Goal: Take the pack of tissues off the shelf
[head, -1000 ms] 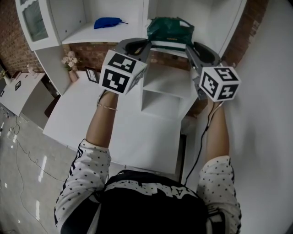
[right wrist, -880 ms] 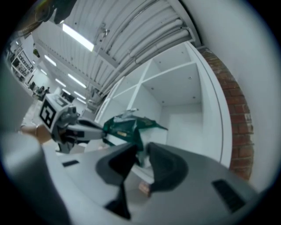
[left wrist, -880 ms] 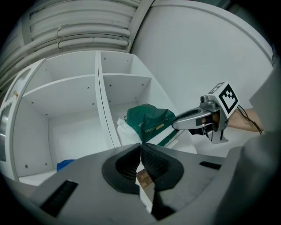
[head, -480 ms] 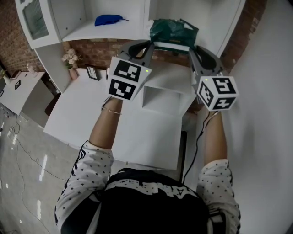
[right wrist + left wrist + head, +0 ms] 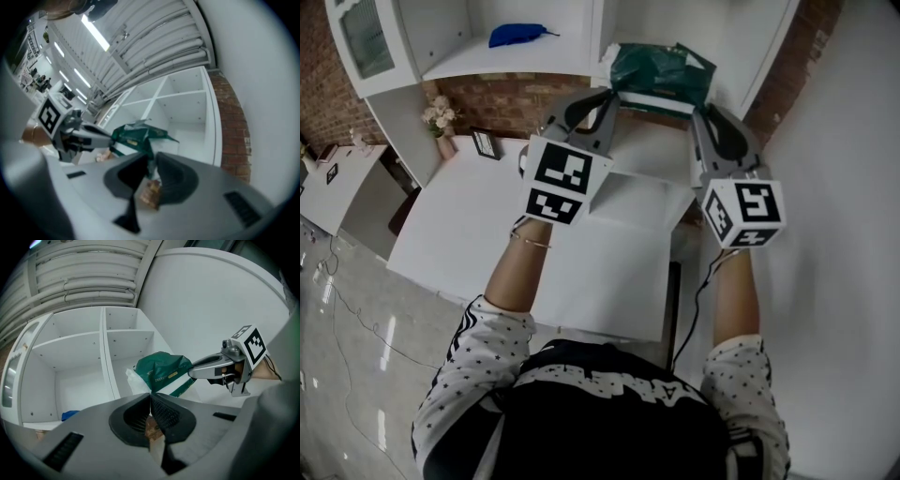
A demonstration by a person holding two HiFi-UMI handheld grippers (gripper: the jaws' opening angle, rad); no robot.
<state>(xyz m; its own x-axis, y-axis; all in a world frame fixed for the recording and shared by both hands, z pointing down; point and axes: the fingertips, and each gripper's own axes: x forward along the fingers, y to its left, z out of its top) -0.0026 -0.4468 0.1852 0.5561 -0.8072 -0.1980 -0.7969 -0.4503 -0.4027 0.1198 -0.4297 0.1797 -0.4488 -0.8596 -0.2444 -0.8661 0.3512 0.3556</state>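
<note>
- The green pack of tissues (image 5: pixel 661 67) is at the front edge of the white shelf's (image 5: pixel 487 64) right compartment.
- The left tool (image 5: pixel 151 397) is clamped on the wrapper's left edge.
- The right tool (image 5: pixel 151 163) is closing, with the wrapper between its jaws.

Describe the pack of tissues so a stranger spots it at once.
Find the white shelf unit by the brick wall. At the front of its right-hand compartment is the pack of tissues. Unlike the blue thing one compartment left, it is dark green.
</note>
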